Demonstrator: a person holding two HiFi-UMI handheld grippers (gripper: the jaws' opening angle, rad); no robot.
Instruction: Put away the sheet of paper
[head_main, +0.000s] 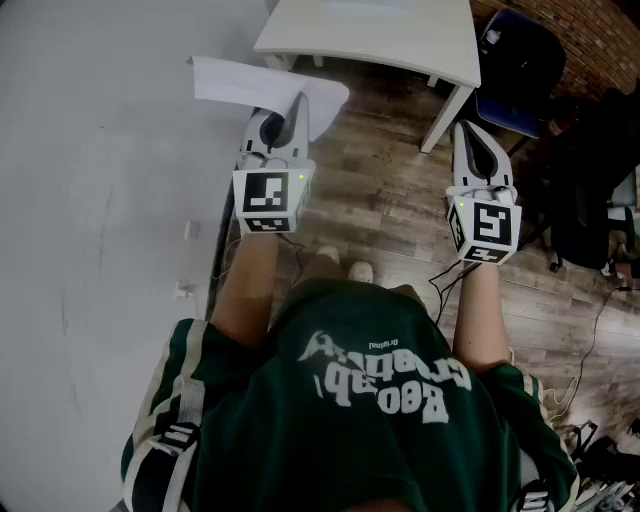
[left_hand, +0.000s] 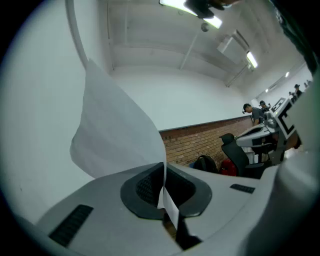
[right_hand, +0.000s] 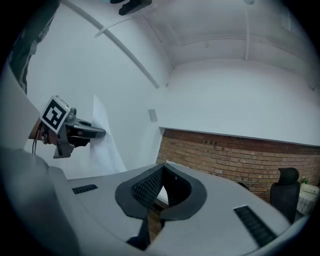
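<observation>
A white sheet of paper (head_main: 235, 80) hangs in the air in front of me, clamped at one edge by my left gripper (head_main: 288, 112). In the left gripper view the sheet (left_hand: 112, 130) runs up and to the left from the jaws, which are shut on its edge at the left gripper (left_hand: 164, 175). My right gripper (head_main: 470, 138) is held level to the right, apart from the paper. Its jaws meet with nothing between them at the right gripper (right_hand: 162, 172). The right gripper view also catches the left gripper (right_hand: 82, 132) and the sheet (right_hand: 105, 145).
A white table (head_main: 400, 40) stands just ahead, its leg (head_main: 445, 112) between the two grippers. A white wall (head_main: 90, 200) runs along my left. A dark chair (head_main: 520, 55) and bags stand at the right by a brick wall (right_hand: 225, 157). Wooden floor lies below.
</observation>
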